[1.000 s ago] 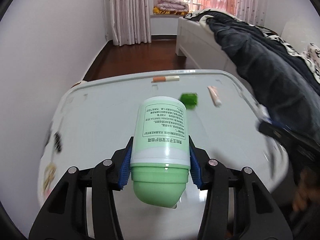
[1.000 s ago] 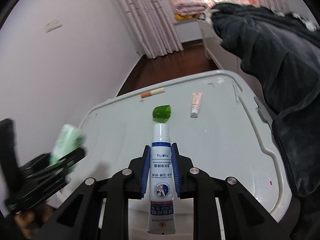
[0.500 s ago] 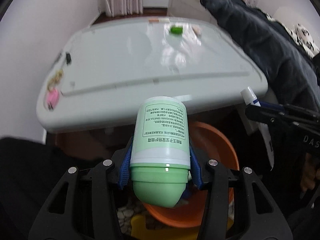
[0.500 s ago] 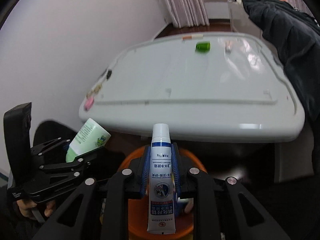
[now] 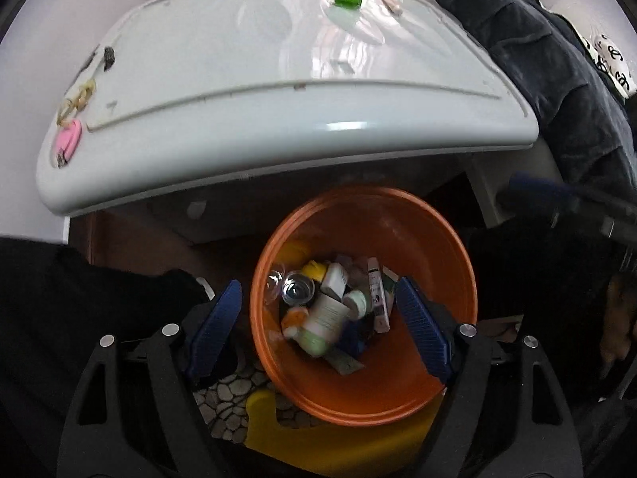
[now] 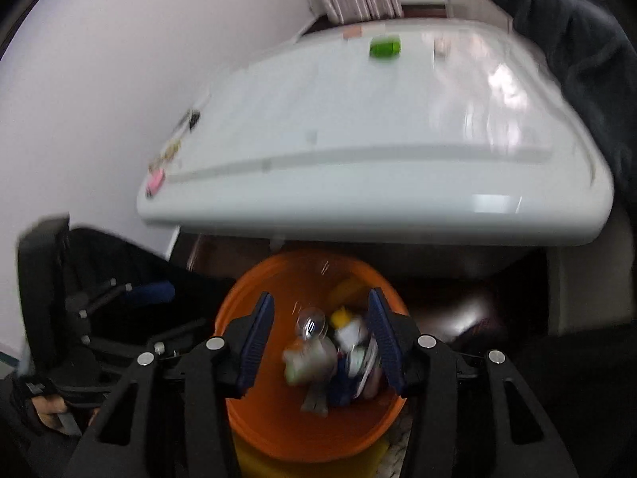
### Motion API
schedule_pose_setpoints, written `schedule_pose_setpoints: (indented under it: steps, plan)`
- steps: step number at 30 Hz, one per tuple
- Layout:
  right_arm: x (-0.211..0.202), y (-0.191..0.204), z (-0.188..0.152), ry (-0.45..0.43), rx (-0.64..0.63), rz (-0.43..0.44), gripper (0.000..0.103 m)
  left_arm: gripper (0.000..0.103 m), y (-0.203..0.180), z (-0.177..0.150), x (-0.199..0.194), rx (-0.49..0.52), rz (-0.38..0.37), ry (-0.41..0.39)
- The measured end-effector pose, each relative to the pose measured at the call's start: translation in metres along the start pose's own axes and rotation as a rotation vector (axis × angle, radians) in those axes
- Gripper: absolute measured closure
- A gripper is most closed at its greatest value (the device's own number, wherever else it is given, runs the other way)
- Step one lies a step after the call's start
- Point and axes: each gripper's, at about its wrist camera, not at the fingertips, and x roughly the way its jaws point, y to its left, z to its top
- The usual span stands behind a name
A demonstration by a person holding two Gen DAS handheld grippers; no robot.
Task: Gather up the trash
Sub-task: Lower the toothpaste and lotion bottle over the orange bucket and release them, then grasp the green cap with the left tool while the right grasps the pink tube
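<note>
Hovered over the orange bin (image 5: 458, 263), left gripper (image 5: 318, 318) and right gripper (image 6: 320, 342) with fingers just spread apart and nothing between them, green bottle (image 5: 324, 324) and tube (image 5: 376, 294) lying below among the trash, white counter (image 5: 278, 99) beyond.

Both wrist cameras look steeply down, close over the round orange plastic bin (image 5: 458, 263) (image 6: 247, 290), sharing the glossy white desk (image 5: 247, 59) (image 6: 358, 127) beyond.
</note>
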Motion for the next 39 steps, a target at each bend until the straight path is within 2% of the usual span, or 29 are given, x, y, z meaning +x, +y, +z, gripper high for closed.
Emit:
schedule_pose_setpoints:
  steps: [5,9,12,14,19,20,21,22,23,25,27,31,35,39]
  plan:
    - [-0.015,-0.024,0.086,-0.137,-0.041,-0.079,0.053,0.023,-0.003,0.040,-0.011,0.007,0.008,-0.086]
    - [0.012,-0.072,0.169,-0.218,-0.023,-0.200,0.053,0.023,-0.005,0.077,-0.005,-0.011,0.012,-0.143]
    - [0.052,-0.110,0.218,-0.190,0.046,-0.254,0.053,0.023,-0.001,0.098,0.000,-0.038,0.001,-0.171]
    - [0.077,-0.126,0.239,-0.160,0.088,-0.273,0.054,0.023,-0.002,0.107,0.005,-0.044,0.009,-0.183]
    - [0.139,-0.142,0.284,-0.090,0.125,-0.333,0.054,0.023,0.009,0.126,0.020,-0.068,0.012,-0.171]
    - [0.147,-0.143,0.286,-0.071,0.132,-0.345,0.057,0.023,0.010,0.131,0.025,-0.075,0.012,-0.165]
    - [0.157,-0.145,0.290,-0.044,0.138,-0.368,0.068,0.023,0.010,0.133,0.027,-0.079,0.012,-0.162]
    - [0.157,-0.138,0.291,-0.075,0.091,-0.424,0.081,0.023,0.010,0.139,0.031,-0.083,0.012,-0.158]
    - [0.159,-0.131,0.289,-0.073,0.060,-0.451,0.082,0.023,0.009,0.146,0.034,-0.083,0.006,-0.159]
    - [0.156,-0.128,0.283,-0.073,0.064,-0.442,0.082,0.023,0.005,0.158,0.038,-0.073,0.010,-0.171]
    - [0.146,-0.135,0.272,-0.071,0.103,-0.401,0.082,0.023,0.000,0.175,0.043,-0.051,0.019,-0.196]
    - [0.089,-0.162,0.246,-0.136,0.276,-0.219,0.082,0.023,-0.016,0.225,0.063,0.025,0.022,-0.238]
    - [0.019,-0.149,0.218,-0.266,0.286,-0.092,0.082,0.023,-0.024,0.279,0.091,0.024,0.009,-0.253]
    - [-0.017,-0.140,0.187,-0.339,0.284,-0.026,0.081,0.023,-0.031,0.319,0.129,0.028,0.058,-0.232]
